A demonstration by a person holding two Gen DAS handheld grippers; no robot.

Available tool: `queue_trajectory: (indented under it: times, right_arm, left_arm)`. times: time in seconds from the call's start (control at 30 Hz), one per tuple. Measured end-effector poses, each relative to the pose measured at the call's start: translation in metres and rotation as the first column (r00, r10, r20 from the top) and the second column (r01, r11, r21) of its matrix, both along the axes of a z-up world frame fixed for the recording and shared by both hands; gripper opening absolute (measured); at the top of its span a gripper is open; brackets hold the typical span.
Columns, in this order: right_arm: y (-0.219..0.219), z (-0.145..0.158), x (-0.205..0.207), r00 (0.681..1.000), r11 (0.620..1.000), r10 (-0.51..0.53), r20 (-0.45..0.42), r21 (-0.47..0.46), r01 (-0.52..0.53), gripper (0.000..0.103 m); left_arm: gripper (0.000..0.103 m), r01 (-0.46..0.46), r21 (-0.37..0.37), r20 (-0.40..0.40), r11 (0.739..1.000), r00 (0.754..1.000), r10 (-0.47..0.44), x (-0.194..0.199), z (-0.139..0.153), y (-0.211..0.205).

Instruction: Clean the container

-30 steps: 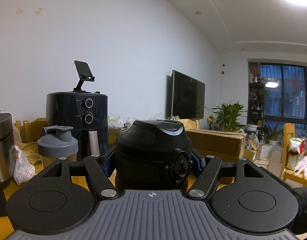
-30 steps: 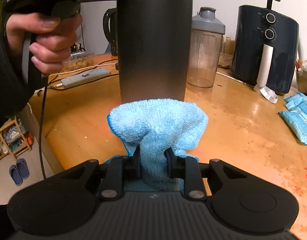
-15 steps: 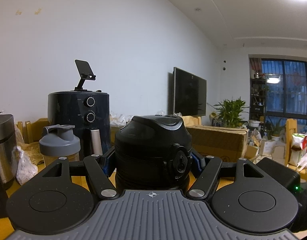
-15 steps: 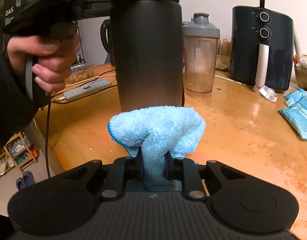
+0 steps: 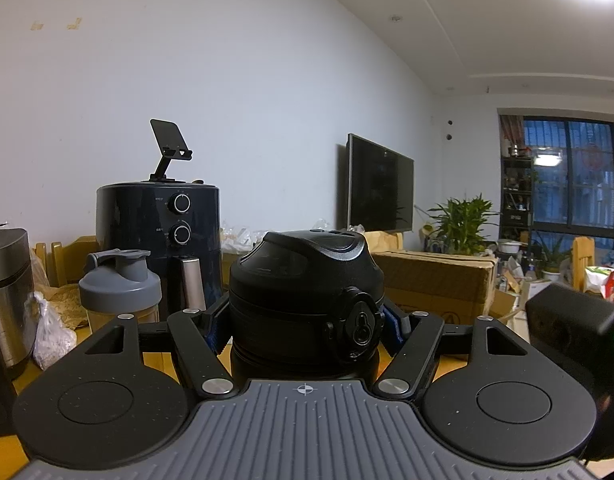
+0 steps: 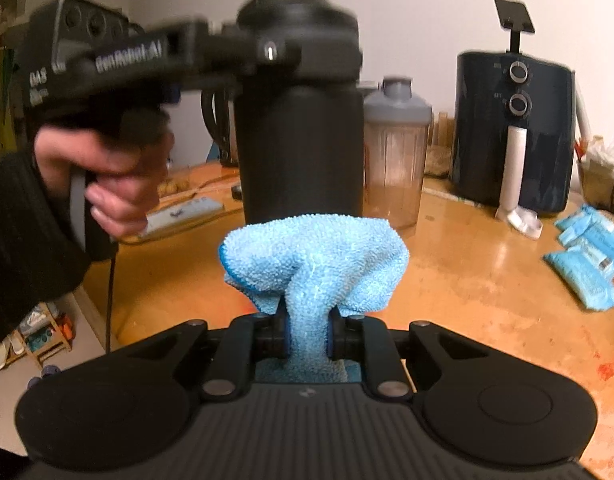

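A black insulated bottle stands upright over the wooden table. My left gripper is shut on it just under its domed black lid. In the right wrist view that left gripper comes in from the left, blurred, held by a person's hand. My right gripper is shut on a bunched light-blue cloth. The cloth's puffed end sits right in front of the bottle's lower wall. I cannot tell whether it touches.
A dark air fryer and a grey-lidded clear shaker stand behind the bottle. Blue packets lie at the right. A white power strip and cables lie at the left, near the table's edge. The floor shows beyond.
The right wrist view has risen and tilted: the bottle's lid and the left gripper now show in full. The cloth stays clamped. The left wrist view is nearly unchanged.
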State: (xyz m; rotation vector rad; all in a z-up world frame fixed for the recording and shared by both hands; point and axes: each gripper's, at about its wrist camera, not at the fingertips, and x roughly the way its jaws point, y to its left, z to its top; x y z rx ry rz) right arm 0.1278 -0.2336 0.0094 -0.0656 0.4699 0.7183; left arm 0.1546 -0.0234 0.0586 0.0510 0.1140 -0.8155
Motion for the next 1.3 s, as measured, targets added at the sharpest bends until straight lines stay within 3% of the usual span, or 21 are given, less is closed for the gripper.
queue_trajectory:
  times: [0.53,0.93,1.3]
  right_arm:
    - [-0.013,0.035,-0.013,0.990,0.992,-0.026,0.142,0.122,0.008,0.010]
    - [-0.024,0.036,-0.027,0.951,0.962,-0.084,0.298,0.275,-0.001,0.010]
    - [-0.026,0.035,-0.031,0.944,0.965,-0.084,0.319,0.261,-0.002,0.011]
  left_arm:
    - [0.068,-0.009,0.005,-0.005,1.000,1.000,0.009,0.003,0.001,0.000]
    - [0.068,-0.010,0.010,-0.001,1.000,1.000,0.010,0.003,0.001,-0.001]
    - [0.068,-0.010,0.009,0.010,1.000,1.000,0.010,0.001,0.000,-0.002]
